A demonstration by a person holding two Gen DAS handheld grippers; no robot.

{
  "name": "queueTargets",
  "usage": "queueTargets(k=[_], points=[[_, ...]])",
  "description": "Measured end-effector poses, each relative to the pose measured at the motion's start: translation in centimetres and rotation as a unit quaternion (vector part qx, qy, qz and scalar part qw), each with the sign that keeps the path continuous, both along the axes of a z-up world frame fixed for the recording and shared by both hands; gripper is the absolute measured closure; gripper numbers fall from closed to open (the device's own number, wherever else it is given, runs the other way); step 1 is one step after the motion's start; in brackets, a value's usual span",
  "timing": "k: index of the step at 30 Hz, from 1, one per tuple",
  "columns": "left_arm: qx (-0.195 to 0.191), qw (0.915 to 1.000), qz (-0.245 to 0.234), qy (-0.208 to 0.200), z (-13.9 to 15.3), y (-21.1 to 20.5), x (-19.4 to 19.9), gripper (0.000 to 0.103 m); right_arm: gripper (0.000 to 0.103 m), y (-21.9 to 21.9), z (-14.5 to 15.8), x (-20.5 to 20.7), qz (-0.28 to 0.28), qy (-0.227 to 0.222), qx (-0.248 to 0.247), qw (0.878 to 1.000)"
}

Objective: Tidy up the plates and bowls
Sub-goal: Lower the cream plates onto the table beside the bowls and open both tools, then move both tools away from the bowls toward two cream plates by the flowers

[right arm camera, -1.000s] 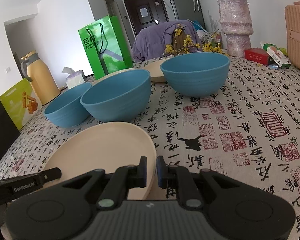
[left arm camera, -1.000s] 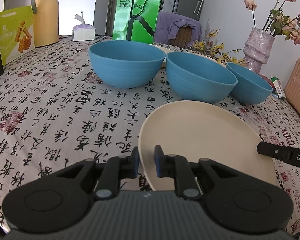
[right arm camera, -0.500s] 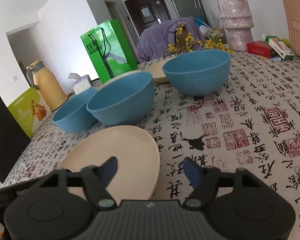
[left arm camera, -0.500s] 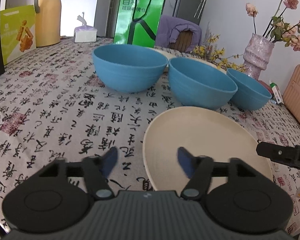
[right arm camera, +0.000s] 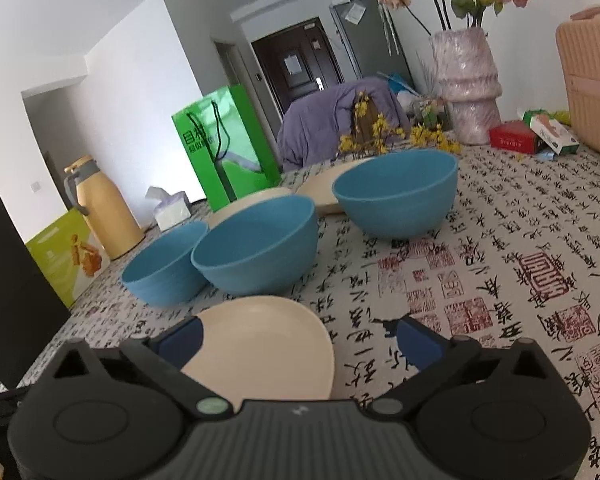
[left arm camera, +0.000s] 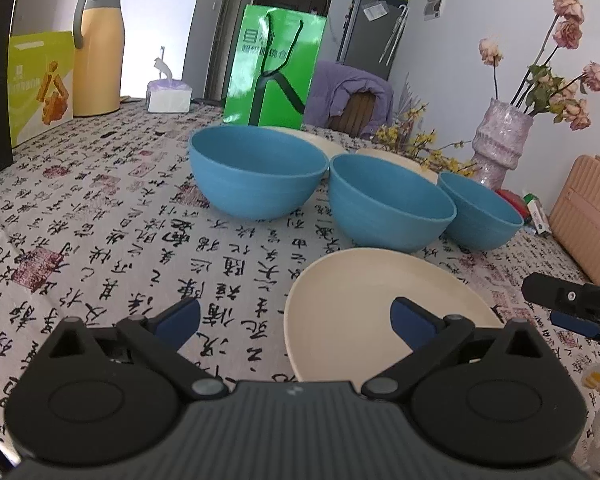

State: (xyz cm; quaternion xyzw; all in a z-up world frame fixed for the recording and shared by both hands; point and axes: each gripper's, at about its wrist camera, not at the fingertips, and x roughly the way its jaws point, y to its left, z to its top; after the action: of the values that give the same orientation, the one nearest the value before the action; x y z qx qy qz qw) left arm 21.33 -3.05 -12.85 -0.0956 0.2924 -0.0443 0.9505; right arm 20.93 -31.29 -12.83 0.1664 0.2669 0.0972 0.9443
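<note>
Looking closest first, I see both sets of jaws have just been opening and now stand wide apart: the left gripper straddles the near rim of the cream plate without pressing it, and the right gripper does likewise on its side, so the plate lies released on the bench. Beyond it the three blue bowls sit in a row, unstacked, with more cream plates behind them; I judge this plate placed and the bowls next to gather
</note>
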Motion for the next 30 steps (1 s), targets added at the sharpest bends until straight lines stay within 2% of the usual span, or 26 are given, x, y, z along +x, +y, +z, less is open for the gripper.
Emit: queueTargets(k=[8, 13, 17, 23, 30], points=[[-0.003, 1.0000, 0.004, -0.007, 0.4, 0.6, -0.2, 0.000, 0.000, 0.1, 0.3, 0.4, -0.001, 0.017, -0.008, 1.000], [-0.006, 0.9999, 0.008, -0.014, 1.1, 1.4, -0.3, 0.000, 0.000, 0.0, 0.4, 0.6, -0.011, 0.028, 0.003, 1.000], [-0.005, 0.9997, 0.008, -0.021, 1.7, 2.0, -0.4, 0.000, 0.000, 0.2, 0.8, 0.5, 0.009, 0.027, 0.022, 0.999], [-0.006, 0.9996, 0.007, -0.028, 2.6, 2.8, -0.5, 0.000, 0.000, 0.2, 1.2, 0.9, 0.011, 0.028, 0.055, 0.998], [-0.009, 0.9992, 0.014, -0.037, 3.4, 4.0, -0.5, 0.000, 0.000, 0.7, 1.8, 1.2, 0.006, 0.026, 0.062, 0.998]])
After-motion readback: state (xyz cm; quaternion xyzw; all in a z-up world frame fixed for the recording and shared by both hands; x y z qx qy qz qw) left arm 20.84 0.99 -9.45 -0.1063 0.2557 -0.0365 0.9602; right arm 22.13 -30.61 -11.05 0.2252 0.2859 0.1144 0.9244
